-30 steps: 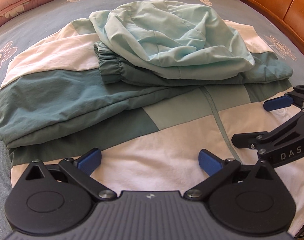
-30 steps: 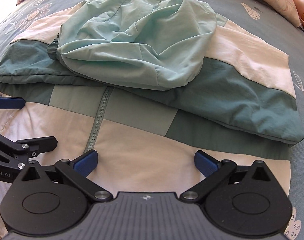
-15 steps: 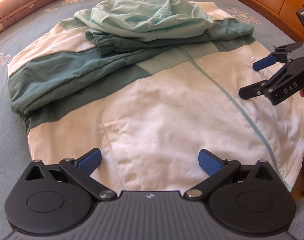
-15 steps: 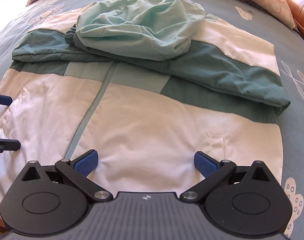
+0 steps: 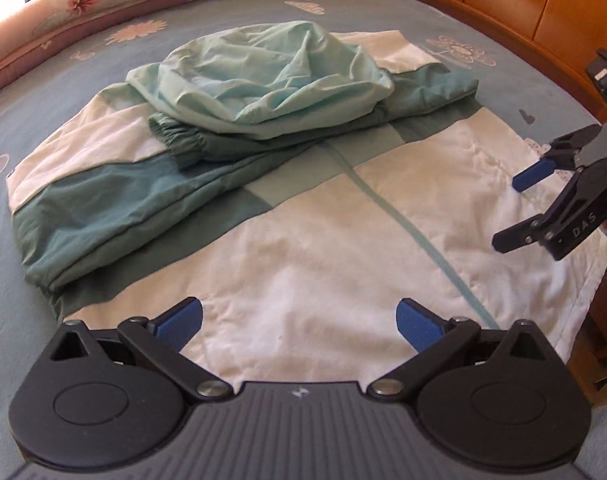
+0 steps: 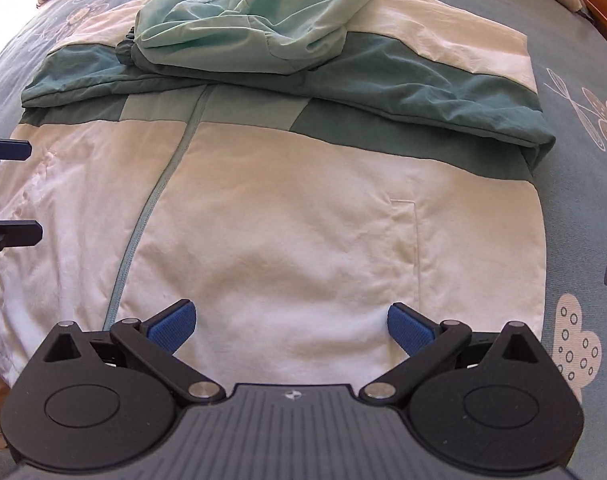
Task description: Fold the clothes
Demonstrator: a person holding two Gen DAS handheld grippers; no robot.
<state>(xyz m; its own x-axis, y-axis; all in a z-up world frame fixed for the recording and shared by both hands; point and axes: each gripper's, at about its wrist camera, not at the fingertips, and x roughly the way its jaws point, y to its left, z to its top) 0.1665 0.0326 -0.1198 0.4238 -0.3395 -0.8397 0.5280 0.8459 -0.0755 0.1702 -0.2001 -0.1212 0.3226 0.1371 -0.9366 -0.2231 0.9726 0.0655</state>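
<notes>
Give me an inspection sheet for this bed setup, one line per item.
Surface: bed sheet, blue-grey with flower print.
Job's things: jacket lying flat, white lower part nearest; both sleeves folded across the chest, pale green hood on top.
Clutter: nothing seen.
Grippers: left gripper open over the jacket's hem; right gripper open over the hem too; neither holds cloth.
Cables: nothing seen.
Surroundings: wooden bed frame, pillow at the far edge.
</notes>
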